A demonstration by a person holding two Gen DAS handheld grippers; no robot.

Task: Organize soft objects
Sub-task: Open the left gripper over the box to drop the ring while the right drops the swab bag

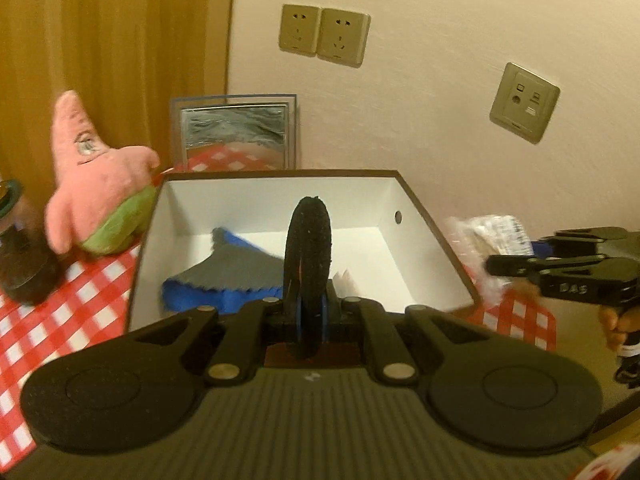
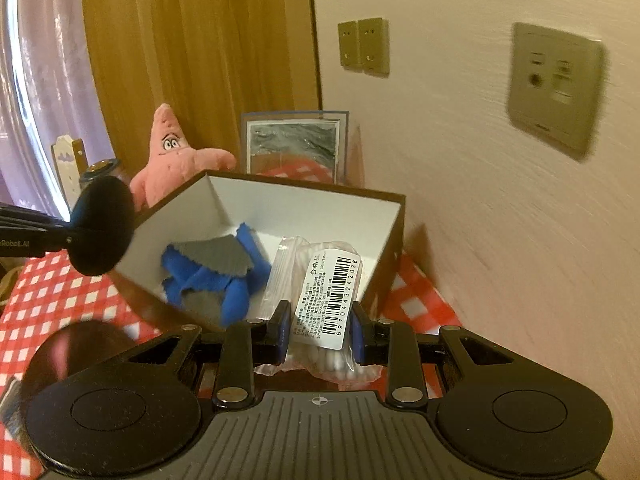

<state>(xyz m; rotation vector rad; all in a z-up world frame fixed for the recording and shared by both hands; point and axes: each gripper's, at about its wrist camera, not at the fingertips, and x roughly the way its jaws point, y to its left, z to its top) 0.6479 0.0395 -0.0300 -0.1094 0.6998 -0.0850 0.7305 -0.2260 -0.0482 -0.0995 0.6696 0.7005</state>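
My left gripper [image 1: 310, 309] is shut on a black round soft pad [image 1: 308, 268], seen edge-on over the near side of an open box [image 1: 280, 174] that is white inside with a brown rim. A blue and grey cloth [image 1: 236, 276] lies in the box. In the right wrist view my right gripper [image 2: 318, 330] is shut on a clear bag of cotton swabs [image 2: 326, 300] with a barcode label, at the box's [image 2: 320, 216] near right corner. The cloth [image 2: 216, 264] shows there too. The left gripper [image 2: 68, 237] holds the pad [image 2: 102, 226] at the box's left wall.
A pink starfish plush [image 1: 96, 176] [image 2: 172, 156] sits left of the box on the red checked tablecloth [image 1: 48, 320]. A dark jar [image 1: 20, 256] stands at far left. A framed picture [image 1: 236, 136] leans on the wall behind the box. Wall sockets [image 1: 324, 36] are above it.
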